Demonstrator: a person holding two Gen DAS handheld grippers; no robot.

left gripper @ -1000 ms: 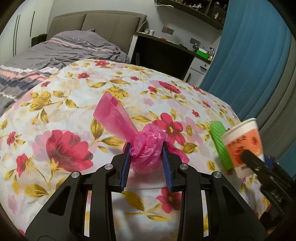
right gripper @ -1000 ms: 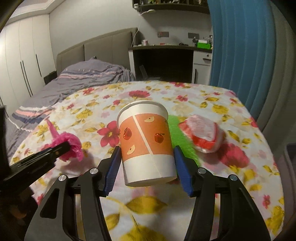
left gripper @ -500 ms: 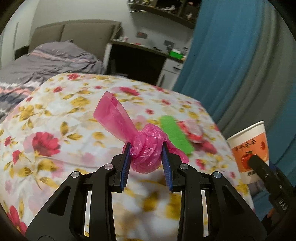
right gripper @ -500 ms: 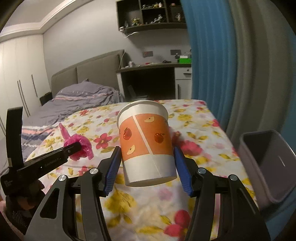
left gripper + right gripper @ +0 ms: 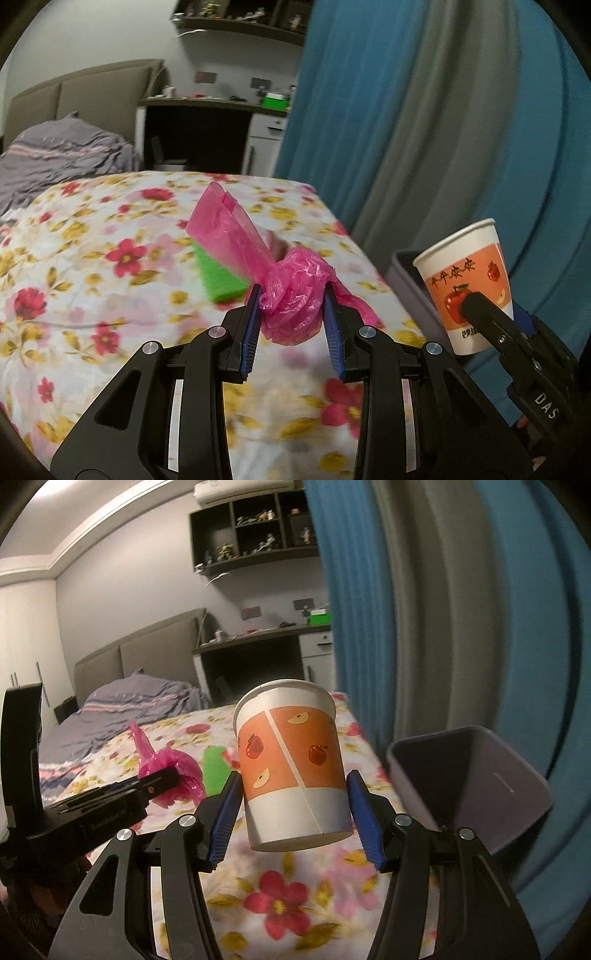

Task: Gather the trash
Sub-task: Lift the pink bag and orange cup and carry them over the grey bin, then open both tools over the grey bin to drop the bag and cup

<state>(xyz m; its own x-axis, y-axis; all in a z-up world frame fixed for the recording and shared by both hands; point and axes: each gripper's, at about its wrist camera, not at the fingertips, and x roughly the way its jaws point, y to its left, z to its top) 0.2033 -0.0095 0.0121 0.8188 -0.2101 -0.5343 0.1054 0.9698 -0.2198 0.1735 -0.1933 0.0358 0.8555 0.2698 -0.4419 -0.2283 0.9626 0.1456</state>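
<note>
Cargo: my left gripper (image 5: pixel 291 310) clamps pink bag (image 5: pixel 291 299), right gripper (image 5: pixel 295 808) clamps paper cup (image 5: pixel 291 760); grey bin (image 5: pixel 469 779) newly in view, near right — drop next.

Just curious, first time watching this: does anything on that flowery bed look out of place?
Yes: a bright green strip lies loose on the floral bedspread, litter not yet collected; something pale beside it is too blurred to name.

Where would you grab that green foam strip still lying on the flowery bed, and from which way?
Take the green foam strip across its narrow width, near the middle, coming down from above. It lies flat and long on the soft bedspread, so the long edges are the only faces a pair of tongs could pinch. Its far end is hidden behind the pink bag in the left tongs, so that end is hard to judge.
</note>
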